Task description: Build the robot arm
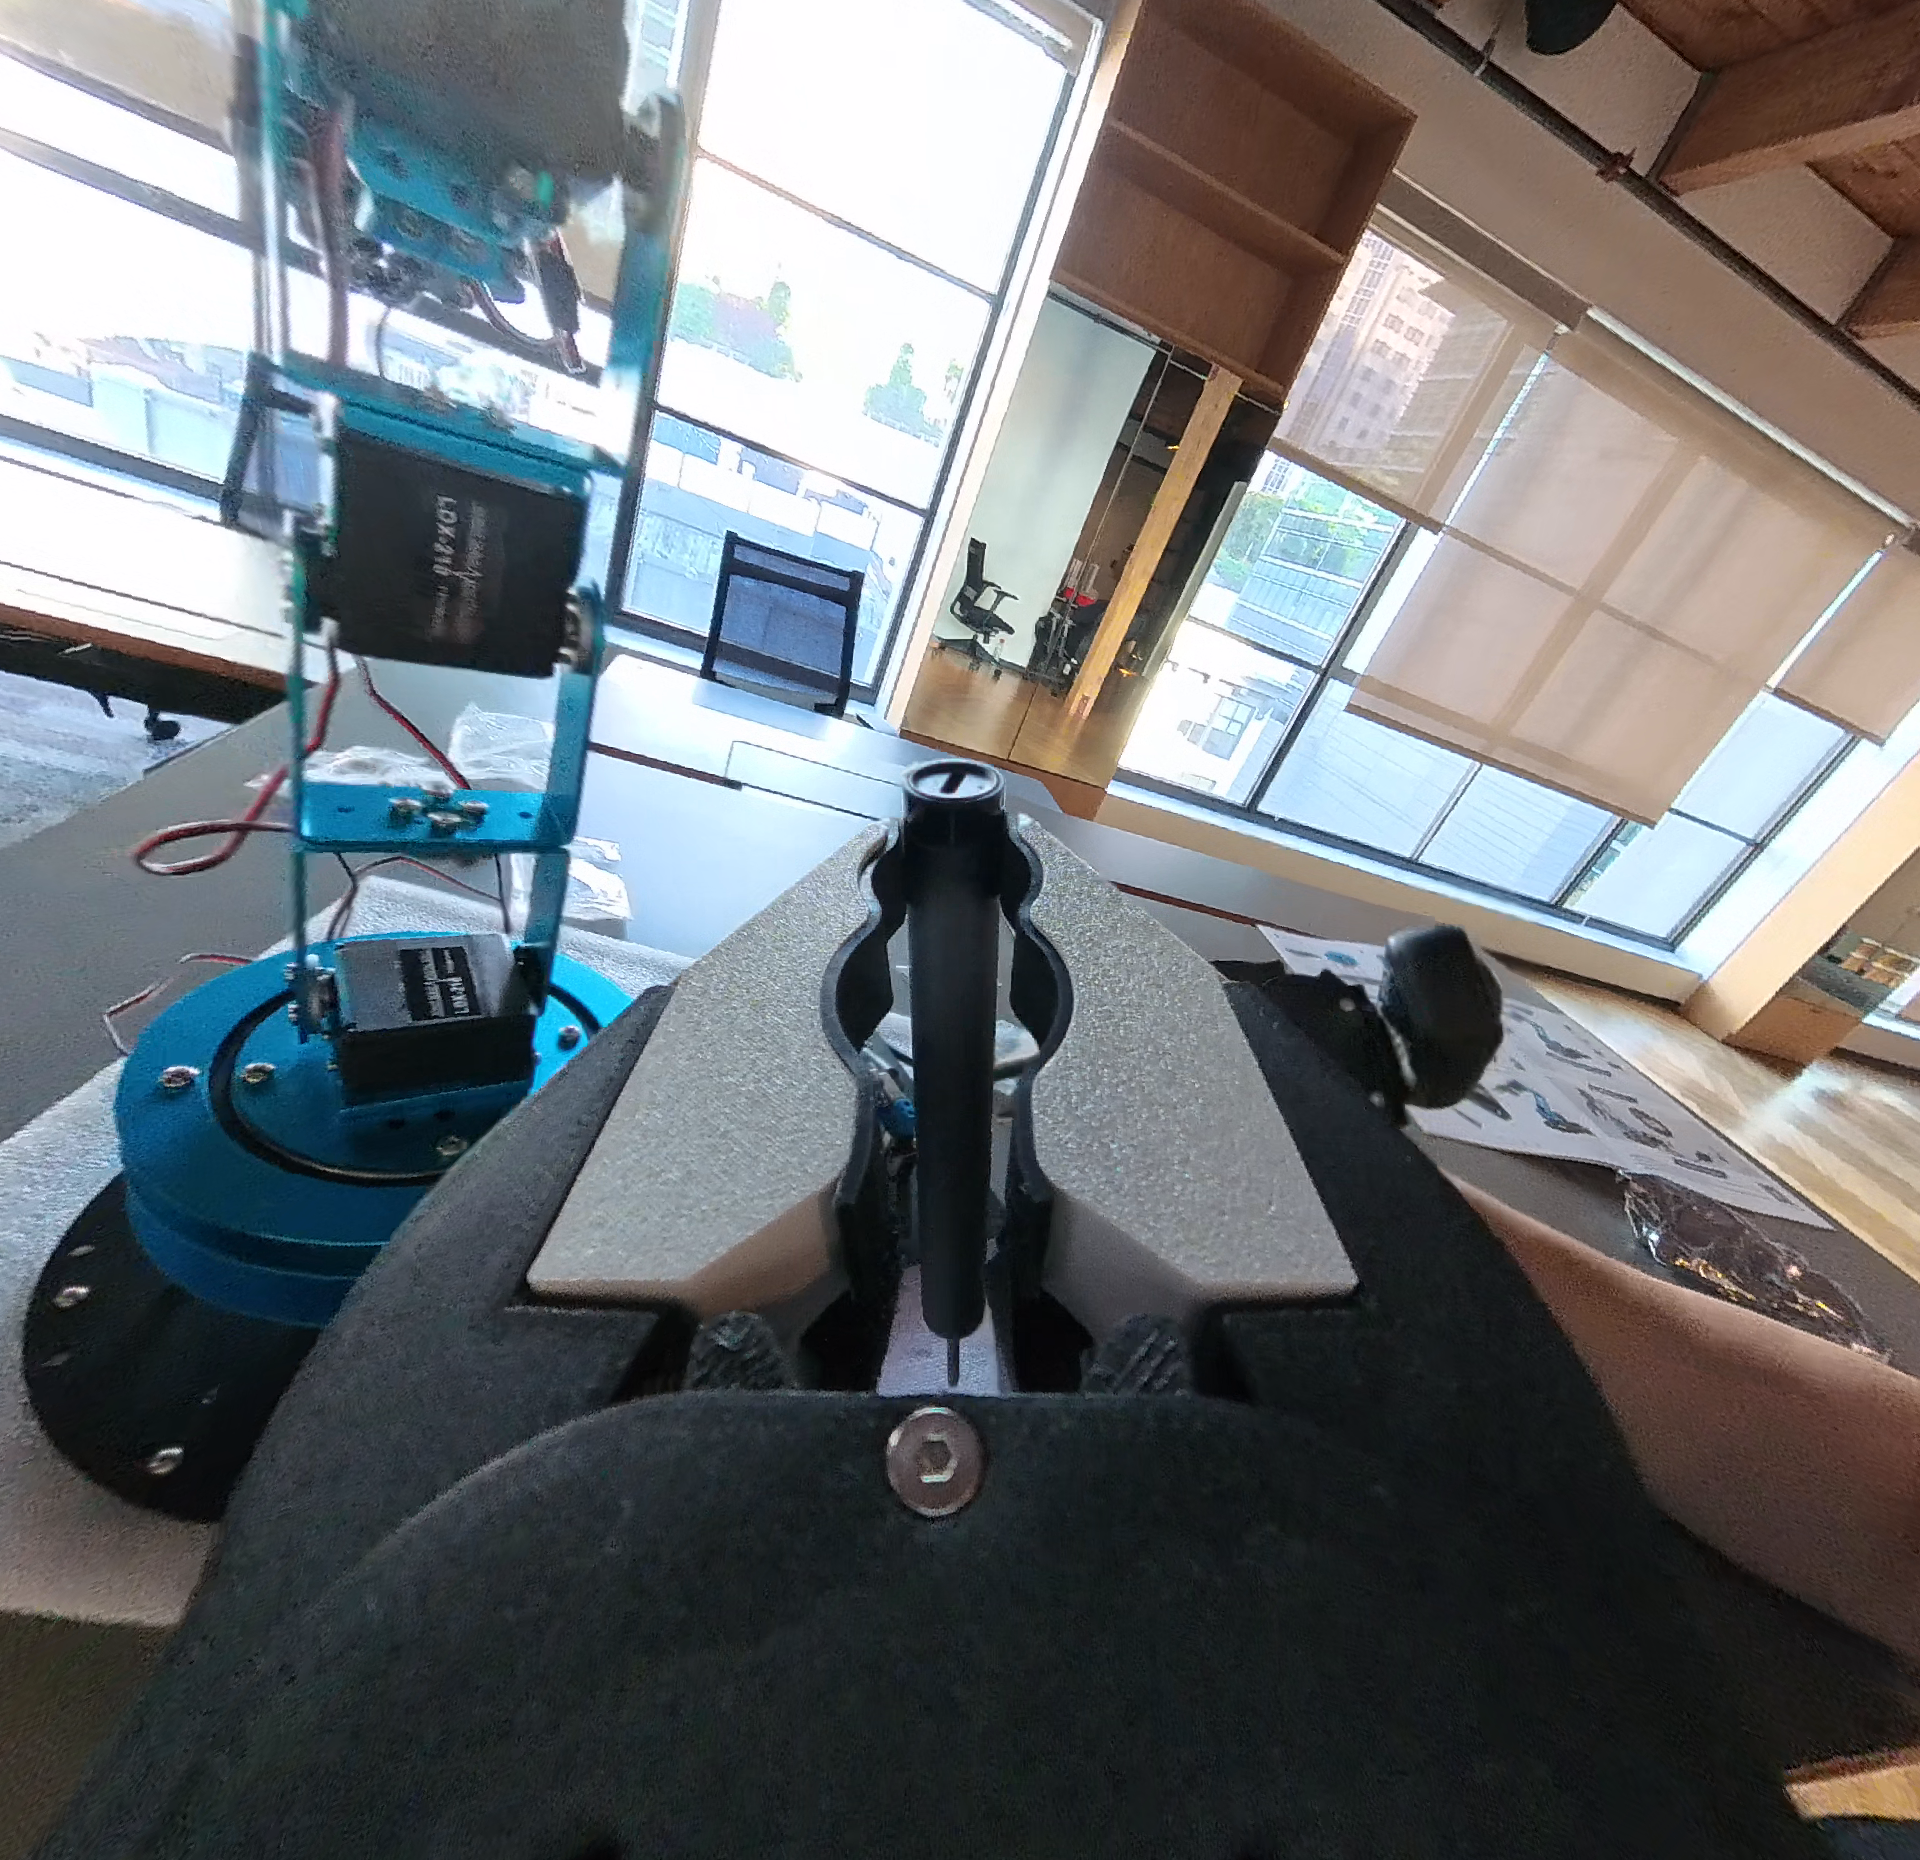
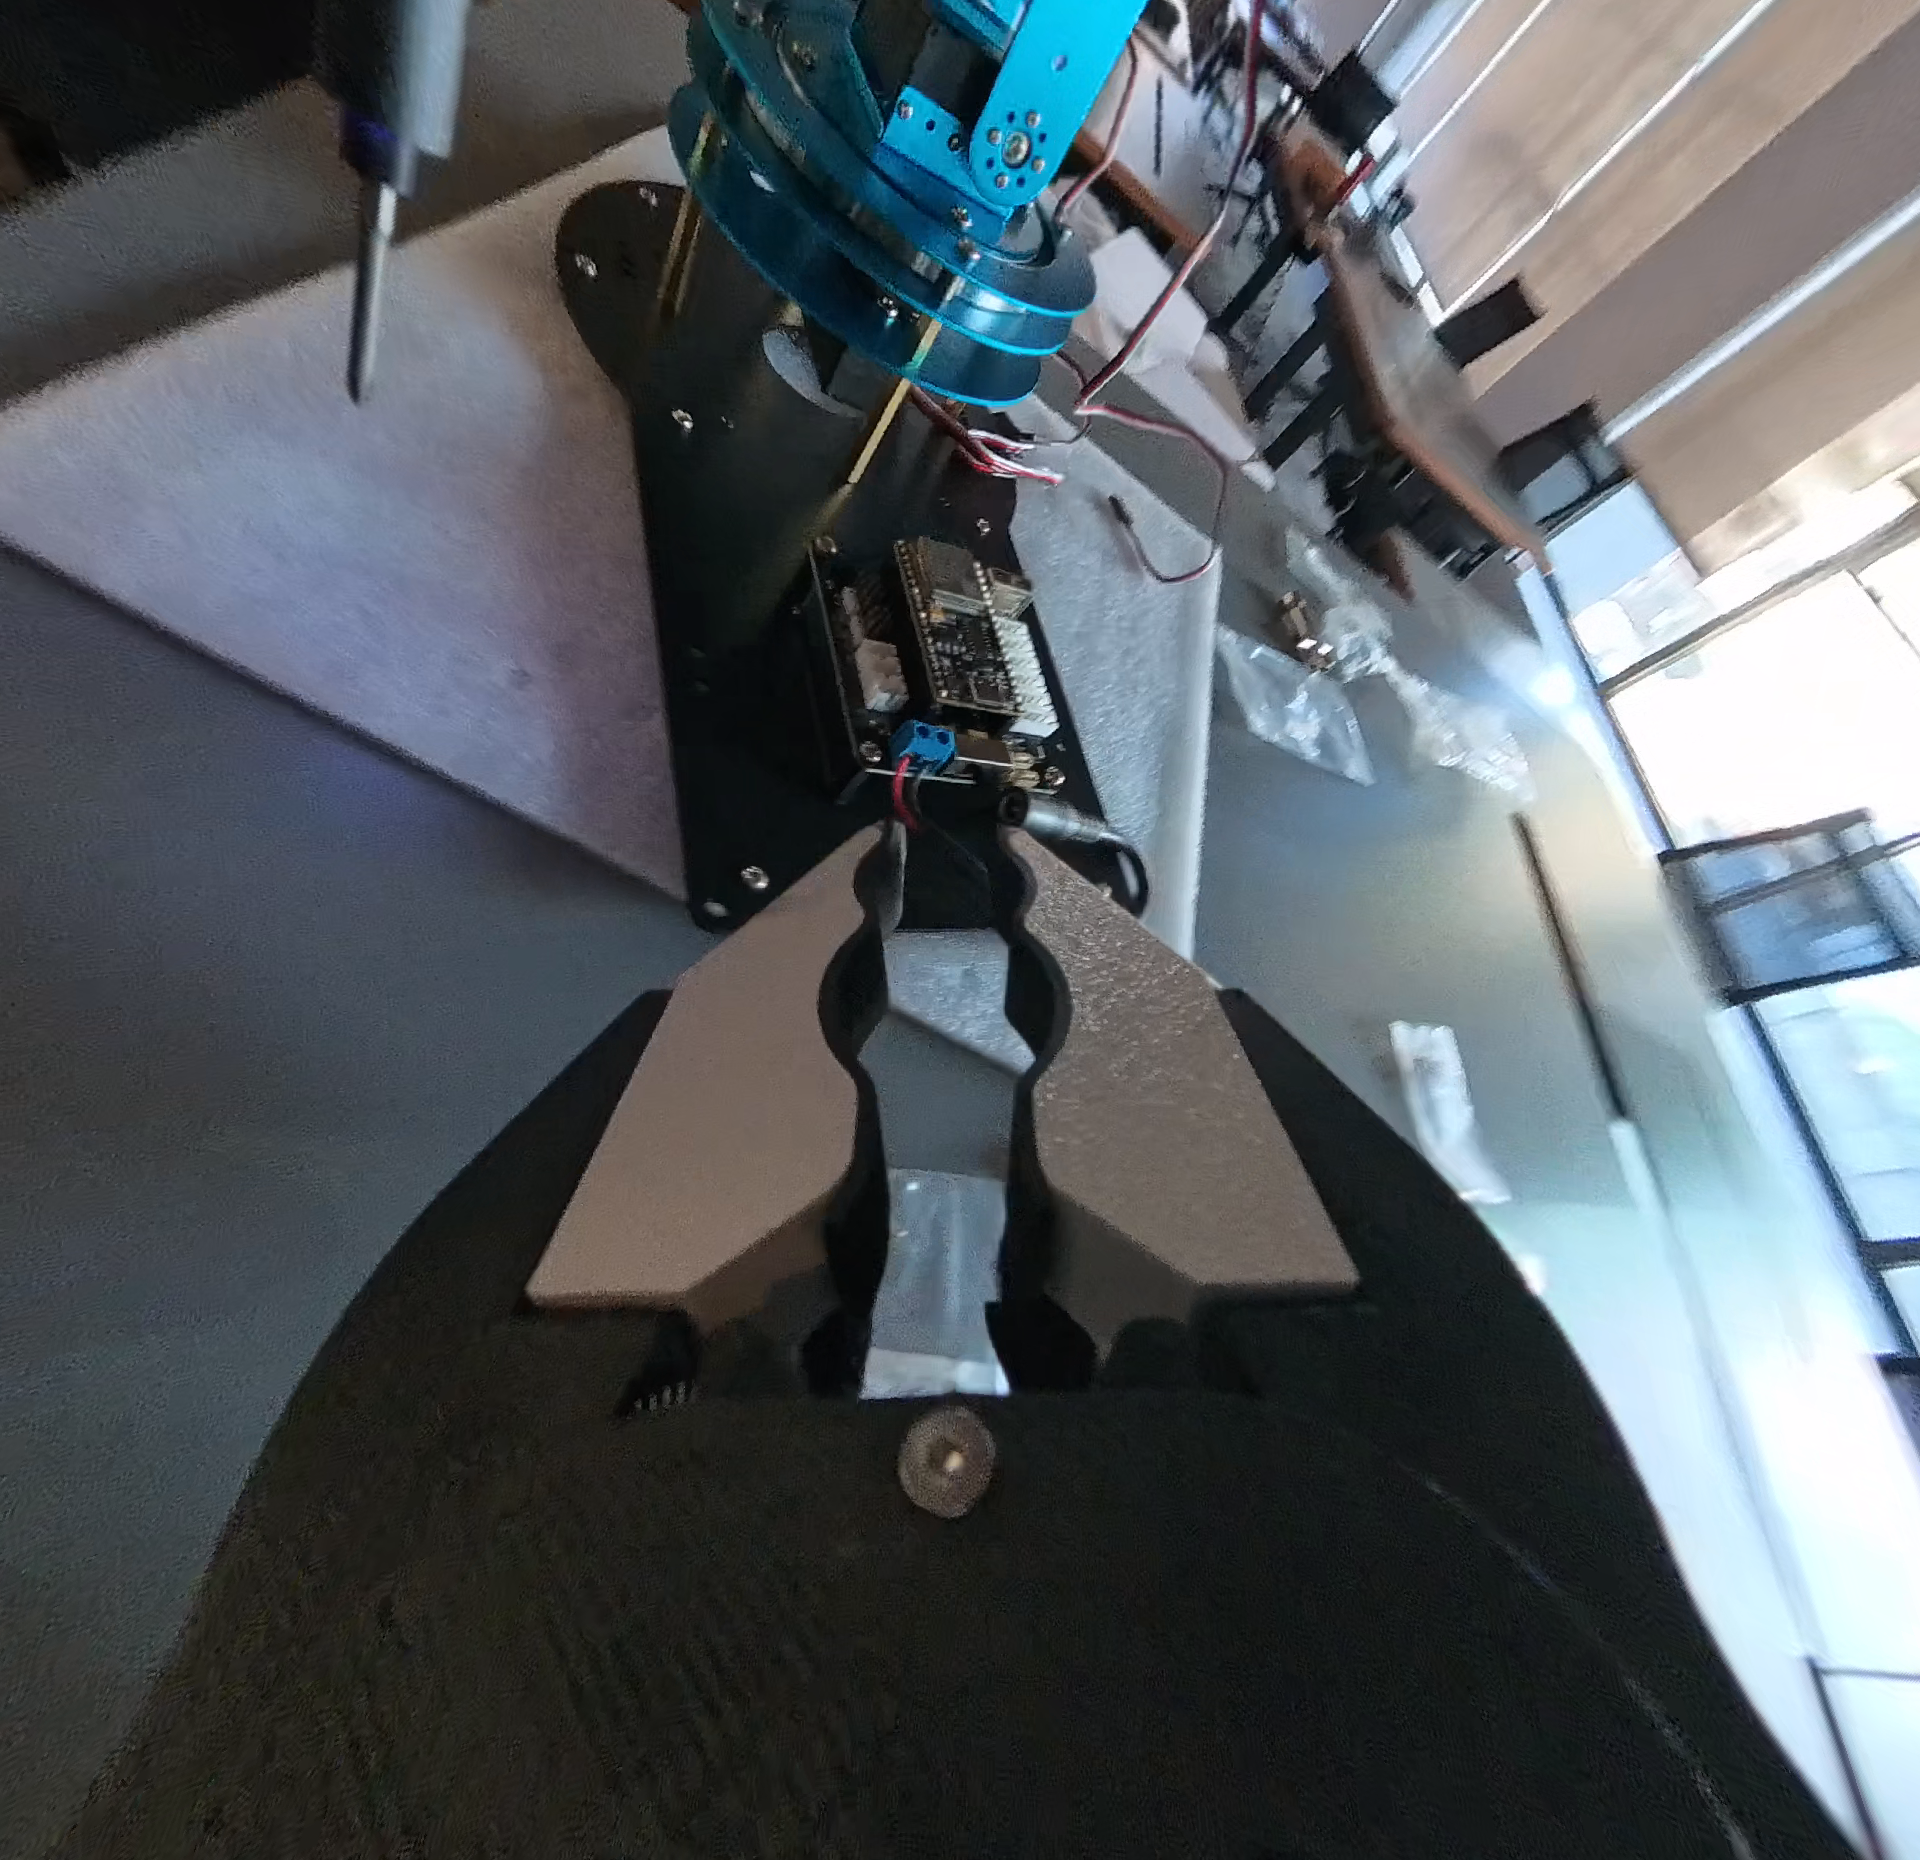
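My left gripper (image 1: 951,854) is shut on a black screwdriver (image 1: 951,1031), with the handle cap out past the fingertips and the thin blade pointing back at the camera. To its left stands a blue metal robot arm (image 1: 447,563) with black servos on a round blue base (image 1: 260,1135). In the right wrist view the screwdriver (image 2: 369,252) hangs at the top left. My right gripper (image 2: 948,852) has its jaws a little apart. Its tips are at the red and black wires (image 2: 906,802) that leave the blue terminal block (image 2: 923,745) on the circuit board (image 2: 956,657).
The arm and board sit on a black baseplate (image 2: 727,522) on a white foam mat (image 2: 364,563) on a grey table. Servo cables (image 2: 1164,376) trail off. Clear plastic bags (image 2: 1299,709) and a printed sheet (image 1: 1558,1093) lie nearby. A person's forearm (image 1: 1662,1395) is at the right. Tip to tip, the grippers are about 20 cm apart. The blue terminal block (image 2: 923,745) lies some 4 cm from my right tips, 20 cm from my left tips.
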